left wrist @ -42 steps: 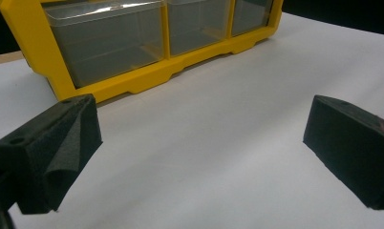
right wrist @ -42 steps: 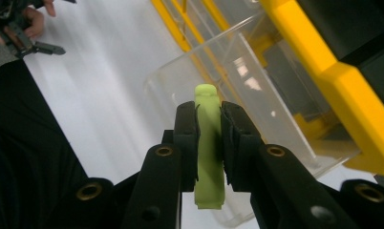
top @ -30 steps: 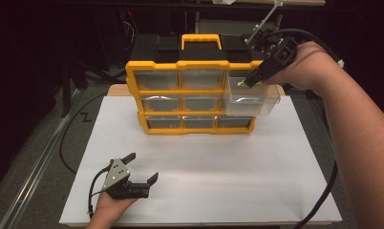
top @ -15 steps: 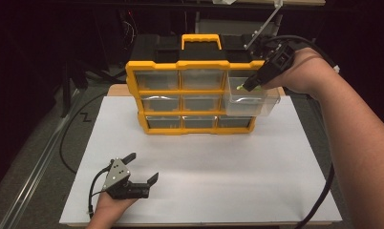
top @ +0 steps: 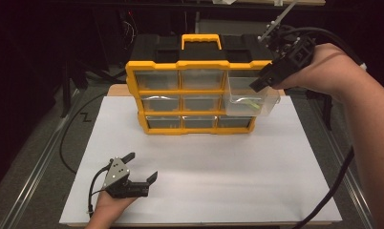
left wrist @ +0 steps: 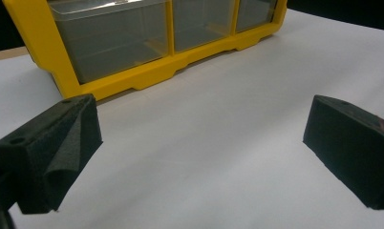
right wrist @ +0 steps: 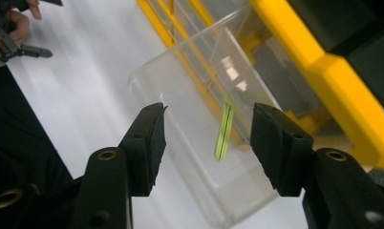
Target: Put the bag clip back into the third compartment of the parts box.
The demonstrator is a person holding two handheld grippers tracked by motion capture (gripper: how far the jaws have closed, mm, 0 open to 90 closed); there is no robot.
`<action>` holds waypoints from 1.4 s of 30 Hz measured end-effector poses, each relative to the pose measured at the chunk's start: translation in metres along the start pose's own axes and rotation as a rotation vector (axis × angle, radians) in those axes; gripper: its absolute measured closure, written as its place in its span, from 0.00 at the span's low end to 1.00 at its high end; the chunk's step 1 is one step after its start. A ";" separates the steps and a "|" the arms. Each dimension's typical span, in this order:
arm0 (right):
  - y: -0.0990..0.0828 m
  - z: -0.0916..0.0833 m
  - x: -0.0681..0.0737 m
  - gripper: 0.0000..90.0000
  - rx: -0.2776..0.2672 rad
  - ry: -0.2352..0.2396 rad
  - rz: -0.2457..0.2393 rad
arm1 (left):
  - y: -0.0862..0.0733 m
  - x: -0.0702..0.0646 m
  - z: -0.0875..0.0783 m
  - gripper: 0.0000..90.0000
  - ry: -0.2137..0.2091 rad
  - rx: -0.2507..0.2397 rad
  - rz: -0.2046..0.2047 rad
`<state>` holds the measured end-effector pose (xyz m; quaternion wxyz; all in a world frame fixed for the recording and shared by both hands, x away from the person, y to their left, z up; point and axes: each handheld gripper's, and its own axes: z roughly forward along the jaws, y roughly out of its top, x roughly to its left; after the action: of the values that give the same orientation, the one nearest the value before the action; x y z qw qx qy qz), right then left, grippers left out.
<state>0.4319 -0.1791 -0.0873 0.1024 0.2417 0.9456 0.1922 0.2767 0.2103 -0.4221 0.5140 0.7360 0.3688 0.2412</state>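
- A yellow organizer [top: 199, 98] with a black top and a yellow handle stands upright at the far side of the white sheet [top: 204, 176] on the table. It has three rows of clear drawers.
- The top right drawer [top: 254, 98] is pulled out towards the person. Inside it lies a thin green strip [right wrist: 224, 128]; it leans against the drawer's wall in the right gripper view.
- What the other drawers hold cannot be told; they look closed.
- The right gripper [top: 258, 85] is above the open drawer and points down into it. Its jaws have just been opening; they stand apart, with nothing pressed between them, and the strip is below them.
- The left gripper [top: 141, 168] rests on the sheet near the person, well apart from the organizer, held in a hand [top: 109, 210]. Its jaws are wide apart and hold nothing.
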 end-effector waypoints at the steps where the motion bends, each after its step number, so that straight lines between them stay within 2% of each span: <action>1: -0.003 -0.003 0.002 0.51 0.000 -0.004 0.001 | 0.000 -0.001 0.000 0.01 -0.002 0.000 0.002; 8: -0.023 -0.012 0.013 0.47 0.011 -0.011 -0.004 | 0.000 -0.002 0.001 0.01 -0.003 0.006 0.009; 10: -0.034 -0.012 0.020 0.45 0.012 -0.003 -0.004 | 0.000 -0.002 0.000 0.01 -0.004 0.007 0.009; 21: -0.070 0.012 0.030 0.37 0.041 0.016 0.003 | 0.000 -0.001 0.000 0.01 -0.001 0.004 0.002; 27: -0.090 0.041 0.032 0.27 0.068 0.042 0.021 | 0.000 0.000 0.000 0.01 0.000 0.001 0.000; 32: -0.107 0.074 0.037 0.10 0.095 0.057 0.047 | 0.000 0.000 0.000 0.01 0.000 0.001 -0.002; 34: -0.115 0.092 0.039 0.00 0.116 0.042 0.055 | 0.000 -0.001 0.000 0.01 -0.001 -0.001 -0.001; 36: -0.123 0.110 0.041 0.00 0.127 0.025 0.060 | 0.000 -0.001 -0.001 0.01 -0.004 0.003 -0.002; 39: -0.135 0.138 0.044 0.00 0.146 0.027 0.089 | 0.000 0.000 -0.001 0.01 -0.003 0.004 0.001; 40: -0.135 0.138 0.044 0.00 0.146 0.027 0.089 | 0.000 0.000 -0.001 0.01 -0.003 0.004 0.001; 41: -0.145 0.160 0.046 0.00 0.173 0.041 0.094 | 0.000 0.000 -0.001 0.01 -0.003 0.005 0.000; 42: -0.150 0.171 0.046 0.00 0.183 0.035 0.090 | 0.000 0.000 -0.001 0.01 -0.003 0.005 0.000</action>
<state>0.3785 -0.2237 -0.3090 0.0544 0.2890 0.9490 0.1136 0.2755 0.2108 -0.4221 0.5126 0.7377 0.3686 0.2391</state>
